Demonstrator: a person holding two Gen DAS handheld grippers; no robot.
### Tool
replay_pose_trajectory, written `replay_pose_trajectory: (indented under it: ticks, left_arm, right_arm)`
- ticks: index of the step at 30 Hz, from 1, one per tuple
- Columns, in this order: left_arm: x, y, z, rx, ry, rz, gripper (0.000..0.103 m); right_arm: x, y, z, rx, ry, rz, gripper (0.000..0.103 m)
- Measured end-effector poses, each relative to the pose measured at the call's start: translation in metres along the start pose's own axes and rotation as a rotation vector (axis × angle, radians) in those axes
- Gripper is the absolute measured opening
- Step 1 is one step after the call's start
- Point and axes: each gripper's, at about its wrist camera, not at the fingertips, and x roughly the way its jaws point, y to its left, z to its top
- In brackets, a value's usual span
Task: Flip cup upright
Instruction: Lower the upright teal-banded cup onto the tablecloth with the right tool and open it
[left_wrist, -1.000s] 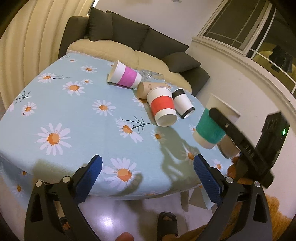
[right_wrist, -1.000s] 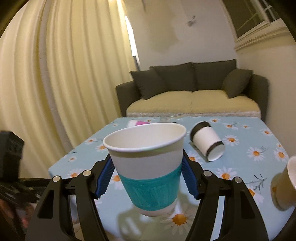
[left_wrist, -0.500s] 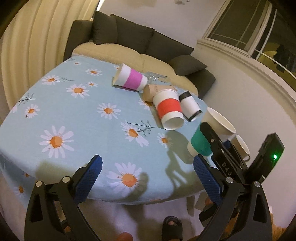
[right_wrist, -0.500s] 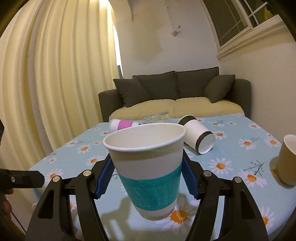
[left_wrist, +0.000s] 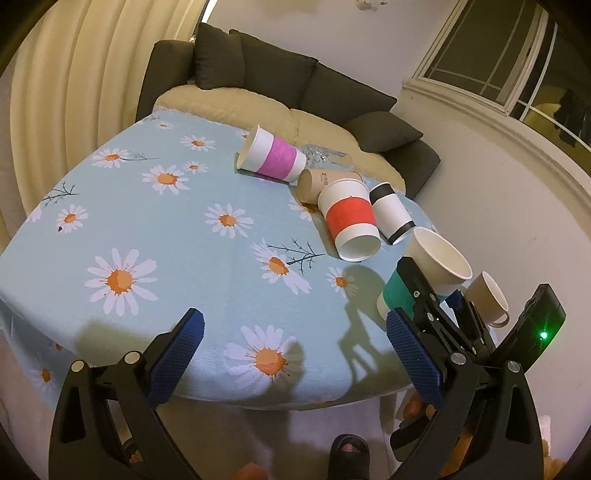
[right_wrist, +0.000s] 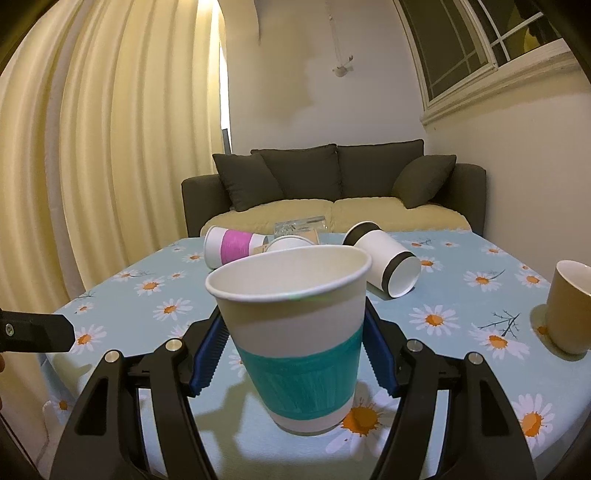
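Six cups: four tipped over, teal-banded cup upright near table edge, gripped by right gripper; left gripper jaws wide.

Warm dim indoor light; sharp shadows on tablecloth; strong fisheye bending, dark vignette corners.

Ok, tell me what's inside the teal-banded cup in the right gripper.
The teal-banded cup stands mouth up in the right gripper. Only bare white inner wall shows; its bottom is hidden behind the rim.

right tool — black arms | blue ribbed pads | silver screws | possibly plastic
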Motion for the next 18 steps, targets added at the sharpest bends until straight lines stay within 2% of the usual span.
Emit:
replay_pose_trajectory:
  ticks: [15,18]
  left_arm:
    - [0.001,-0.004,0.000,0.025,0.004,0.005,0.096]
    - [0.000,-0.005,0.001,0.031,-0.001,0.004,0.096]
  right_arm:
    - [0.003,0.006,-0.010,-0.007,0.062,0.023,0.068]
    - [0.000,0.006,-0.008,0.007,0.071,0.027,0.075]
